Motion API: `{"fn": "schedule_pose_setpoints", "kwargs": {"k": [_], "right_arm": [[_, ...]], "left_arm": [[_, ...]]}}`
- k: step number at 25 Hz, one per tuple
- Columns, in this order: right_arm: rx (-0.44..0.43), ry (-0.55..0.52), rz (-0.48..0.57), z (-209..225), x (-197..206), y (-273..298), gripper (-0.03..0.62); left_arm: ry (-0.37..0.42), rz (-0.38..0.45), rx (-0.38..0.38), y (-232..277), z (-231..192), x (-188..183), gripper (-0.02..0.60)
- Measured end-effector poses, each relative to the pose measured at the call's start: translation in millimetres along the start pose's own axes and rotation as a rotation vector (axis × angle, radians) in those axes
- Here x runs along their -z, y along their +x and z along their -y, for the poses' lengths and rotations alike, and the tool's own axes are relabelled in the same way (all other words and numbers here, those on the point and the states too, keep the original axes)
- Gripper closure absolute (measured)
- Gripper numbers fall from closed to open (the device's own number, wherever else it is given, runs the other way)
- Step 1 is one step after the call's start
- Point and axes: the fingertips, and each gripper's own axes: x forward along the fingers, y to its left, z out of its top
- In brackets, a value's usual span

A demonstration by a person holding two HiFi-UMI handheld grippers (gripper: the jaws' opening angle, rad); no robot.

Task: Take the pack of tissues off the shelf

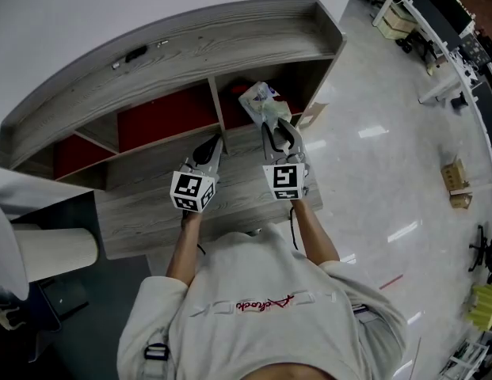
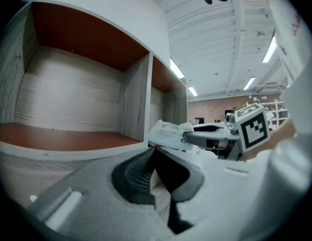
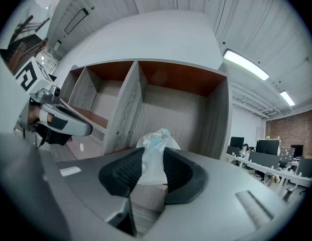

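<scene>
1. Right tool [image 3: 151, 157]: clenched on the pack [image 3: 153, 143]. Both dark pads press the clear wrapper, which stands upright between them at lower centre of the right gripper view.
2. Right tool [image 1: 279, 130] in the head view: just right of centre, pointing up-frame. The pack [image 1: 261, 101] projects beyond its tips.
3. Pack: held at the mouth of the right-hand compartment of the shelf [image 1: 190, 46]. In the left gripper view the pack [image 2: 168, 133] shows at centre, just right of the divider [image 2: 133, 104]. Whether it touches the compartment's board cannot be told.
4. Left tool [image 2: 153, 152]: clenched on nothing. Its pads meet at their tips at lower centre of the left gripper view.
5. Left tool [image 1: 212, 147] in the head view: just left of the right tool and apart from it, its tip before the divider's front edge and clear of the pack.
6. Cubes: one on each tool, at centre of the head view, left [image 1: 192, 191] and right [image 1: 285, 179]. The right one [image 2: 253, 127] also shows at right in the left gripper view.
7. Shelf [image 3: 126, 107]: grey wood grain with red-brown inner boards. The centre compartment holds nothing visible.
8. Person [image 1: 261, 307]: pale shirt filling the lower frame of the head view, a forearm behind each tool.
9. Floor [image 1: 388, 157]: glossy, at right of the head view. Desks [image 1: 444, 14] stand at upper right.
</scene>
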Motion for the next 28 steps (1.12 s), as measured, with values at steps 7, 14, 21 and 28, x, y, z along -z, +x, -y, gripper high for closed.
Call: {"fn": "schedule_pose_setpoints", "kwargs": {"k": [7,14,21,28], "right_arm": [[-0.023,-0.007,0.008,5,5,-9,0.477],[-0.016,-0.009,0.022,6,1,-20,0.479],[0.007,-0.025,0.021,-2,-6,-36,0.480],[0.042,-0.008,0.020,-27,-15,-58,0.485]], "left_arm": [[0.005,-0.002,-0.029,-3,13,-1,0.582],[-0.002,0.016,-0.018,-3,19,-3,0.583],[0.009,0.040,0.029,-10,32,-11,0.583],[0.007,0.035,0.027,-57,25,-3,0.583]]}}
